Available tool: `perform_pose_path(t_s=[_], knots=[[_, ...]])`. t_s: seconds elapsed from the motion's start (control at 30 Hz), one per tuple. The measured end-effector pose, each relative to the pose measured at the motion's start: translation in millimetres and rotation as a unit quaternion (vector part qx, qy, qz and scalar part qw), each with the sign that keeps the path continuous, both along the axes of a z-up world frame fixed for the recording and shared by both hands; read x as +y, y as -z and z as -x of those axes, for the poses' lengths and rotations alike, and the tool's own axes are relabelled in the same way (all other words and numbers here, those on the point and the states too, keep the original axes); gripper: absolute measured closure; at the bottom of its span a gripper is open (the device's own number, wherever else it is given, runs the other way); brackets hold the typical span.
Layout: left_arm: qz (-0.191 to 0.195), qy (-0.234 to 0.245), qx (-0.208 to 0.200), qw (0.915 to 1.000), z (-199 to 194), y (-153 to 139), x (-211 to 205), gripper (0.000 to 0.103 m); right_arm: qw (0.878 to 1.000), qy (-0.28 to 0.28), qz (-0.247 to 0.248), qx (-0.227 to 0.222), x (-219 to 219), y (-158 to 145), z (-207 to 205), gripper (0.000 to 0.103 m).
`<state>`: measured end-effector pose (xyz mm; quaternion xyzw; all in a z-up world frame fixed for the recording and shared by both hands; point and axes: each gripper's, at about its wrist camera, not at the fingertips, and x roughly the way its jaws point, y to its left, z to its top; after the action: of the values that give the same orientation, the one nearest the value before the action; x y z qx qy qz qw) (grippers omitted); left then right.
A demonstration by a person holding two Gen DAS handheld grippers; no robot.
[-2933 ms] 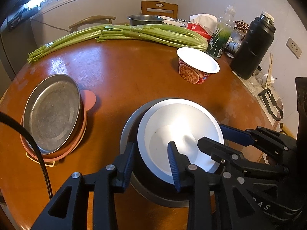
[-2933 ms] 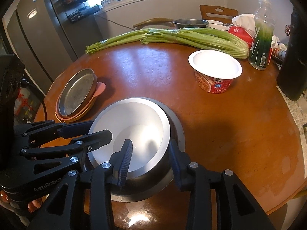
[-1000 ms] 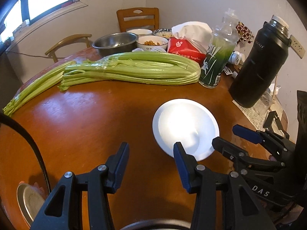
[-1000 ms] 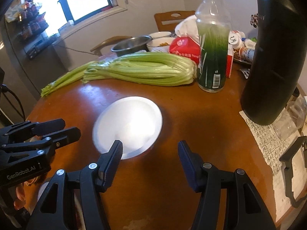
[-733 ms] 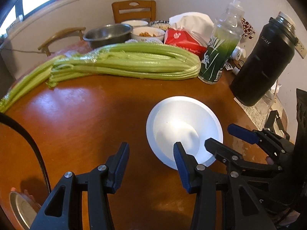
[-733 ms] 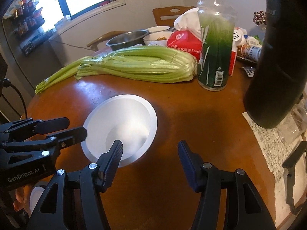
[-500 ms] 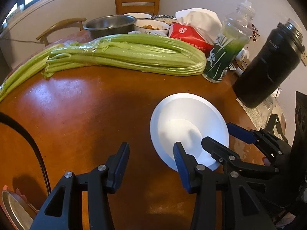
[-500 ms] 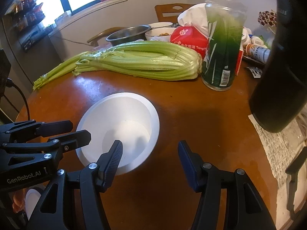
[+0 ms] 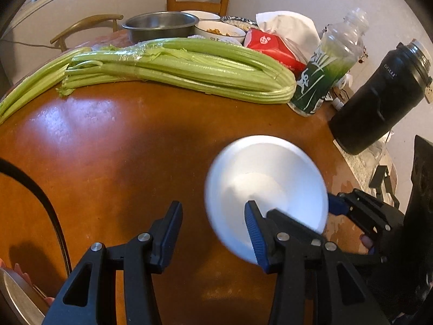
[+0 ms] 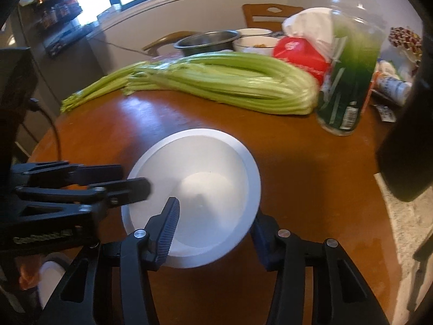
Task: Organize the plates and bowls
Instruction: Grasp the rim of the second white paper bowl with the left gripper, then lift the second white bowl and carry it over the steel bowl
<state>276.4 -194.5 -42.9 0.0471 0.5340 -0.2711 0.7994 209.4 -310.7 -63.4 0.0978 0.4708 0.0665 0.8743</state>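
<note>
White bowl (image 10: pixel 205 189) on brown table (image 9: pixel 113 146), near black flask (image 9: pixel 379 100) | right gripper (image 10: pixel 213 227) angled down, jaws closing astride bowl's near rim, contact unclear | left gripper (image 9: pixel 213 222) angled down beside bowl, jaws part open, empty over bare table

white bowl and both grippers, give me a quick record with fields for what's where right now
white bowl: on the round wooden table, mouth up
right gripper: straddles the bowl's near rim, one finger inside, one outside; jaws closing
left gripper: beside the bowl, jaws apart, nothing between them
behind the bowl: celery bunch, green bottle, black flask
far side: steel bowl, red tissue pack
contact: cannot tell whether the right gripper's pads press on the rim yet
</note>
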Motion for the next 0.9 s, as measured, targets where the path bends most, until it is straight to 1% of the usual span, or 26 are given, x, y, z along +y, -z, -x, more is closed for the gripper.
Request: perform_pose_path(t_s=[0.17, 0.3, 0.47, 0.57, 0.9], knots=[[-0.003, -0.004, -0.001, 1.0, 2.7, -0.7, 5.1, 0.056, 1.0, -0.024, -0.018, 0.009, 19.6, 0.2, 1.8, 0.054], [-0.001, -0.012, 0.009, 0.9999, 1.8, 2.2, 15.1, 0.056, 0.999, -0.035, -0.026, 0.008, 31.7, -0.3, 5.9, 0.054], [0.005, -0.019, 0.013, 0.9997, 2.4, 2.5, 22.2, 0.056, 0.999, -0.038, -0.031, 0.007, 36.8, -1.5, 9.0, 0.054], [0.009, -0.021, 0.009, 0.9997, 4.5, -0.6, 25.3, 0.056, 0.998, -0.037, -0.04, 0.006, 36.9, -3.4, 11.2, 0.056], [0.011, -0.022, -0.006, 0.9997, 15.4, -12.4, 28.1, 0.056, 0.999, -0.031, -0.042, -0.004, 37.4, -13.3, 18.0, 0.057]])
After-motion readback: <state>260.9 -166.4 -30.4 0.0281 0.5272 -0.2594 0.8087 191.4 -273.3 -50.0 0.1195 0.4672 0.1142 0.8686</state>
